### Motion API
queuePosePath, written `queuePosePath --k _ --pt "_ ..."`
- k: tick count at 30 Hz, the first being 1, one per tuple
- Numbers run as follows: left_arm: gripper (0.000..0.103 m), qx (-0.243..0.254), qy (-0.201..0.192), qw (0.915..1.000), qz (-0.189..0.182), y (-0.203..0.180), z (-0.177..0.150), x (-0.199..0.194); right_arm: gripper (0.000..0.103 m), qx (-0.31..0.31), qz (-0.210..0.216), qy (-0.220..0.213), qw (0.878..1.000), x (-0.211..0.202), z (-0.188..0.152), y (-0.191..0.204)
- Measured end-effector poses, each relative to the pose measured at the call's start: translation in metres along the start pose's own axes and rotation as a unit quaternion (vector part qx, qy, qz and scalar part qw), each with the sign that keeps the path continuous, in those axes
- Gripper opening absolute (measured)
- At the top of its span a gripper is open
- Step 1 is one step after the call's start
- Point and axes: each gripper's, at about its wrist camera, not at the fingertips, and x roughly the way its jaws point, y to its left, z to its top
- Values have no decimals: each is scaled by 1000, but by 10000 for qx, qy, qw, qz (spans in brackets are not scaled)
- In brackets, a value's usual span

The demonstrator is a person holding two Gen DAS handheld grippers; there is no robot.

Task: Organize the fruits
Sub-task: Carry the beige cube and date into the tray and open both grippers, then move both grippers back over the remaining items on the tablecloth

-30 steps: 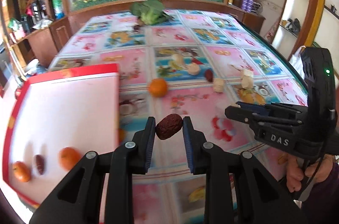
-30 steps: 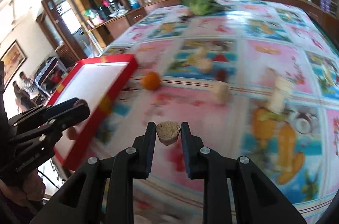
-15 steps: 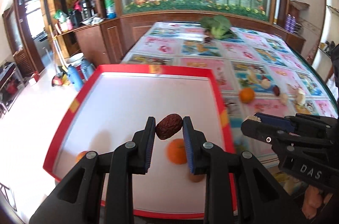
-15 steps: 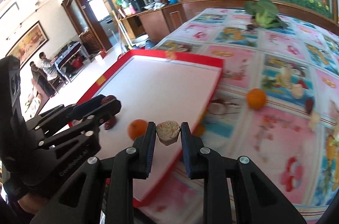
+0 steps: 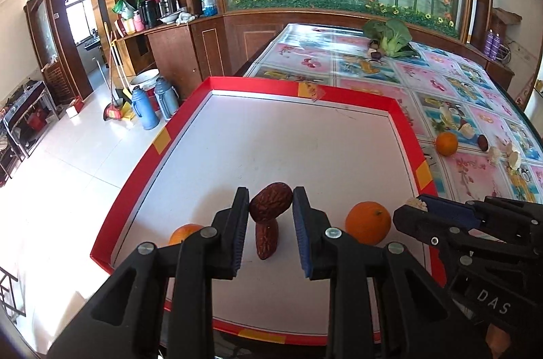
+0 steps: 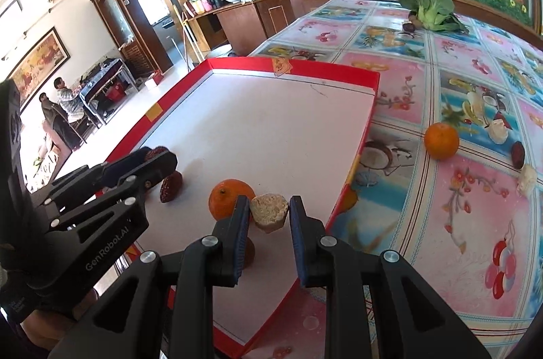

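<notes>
We are hovering over the red-rimmed tray (image 5: 404, 135), which a second ago was lying off to the left and is now filling both views. Our left gripper (image 5: 271, 206) is pinching a red date (image 5: 270, 201), its long axis tilting up to the right, above a second date (image 5: 266, 238) lying lengthwise away from us between two oranges (image 5: 368, 222). Our right gripper (image 6: 268, 212) is clamping a pale fruit chunk (image 6: 269, 211) over the tray's near right corner; something round below it is mostly hidden
</notes>
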Motion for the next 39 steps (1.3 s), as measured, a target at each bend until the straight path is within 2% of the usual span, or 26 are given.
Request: queuePosePath --k 9,12,13,14,16,19,24,30,39 --pt "28 -26 173 9998 103 2 -5 12 23 7 -21 -90 10000 2 4 0" --pt "28 -24 187 9996 199 3 -5 13 23 97 119 -75 9999 3 7 -6" --pt "30 -16 200 9996 210 4 -5 14 26 120 152 -74 9998 3 7 -7" --pt "34 -43 246 9995 208 5 -5 14 36 139 186 -84 9997 2 7 -9" --pt "53 -101 246 9994 211 6 -6 14 48 270 373 -164 9988 -2 7 -16" --pt "62 -37 178 9994 286 5 -6 11 49 516 594 -393 9961 -11 7 -29" --pt "63 45 115 9992 386 2 -5 6 49 797 569 -697 9928 -34 4 -55" --pt "64 132 120 9991 390 -4 -5 2 49 1190 251 -955 9880 -75 -12 -102" --pt "64 471 17 9987 173 -39 -1 -14 49 1544 -654 -1096 9797 -135 -47 -170"
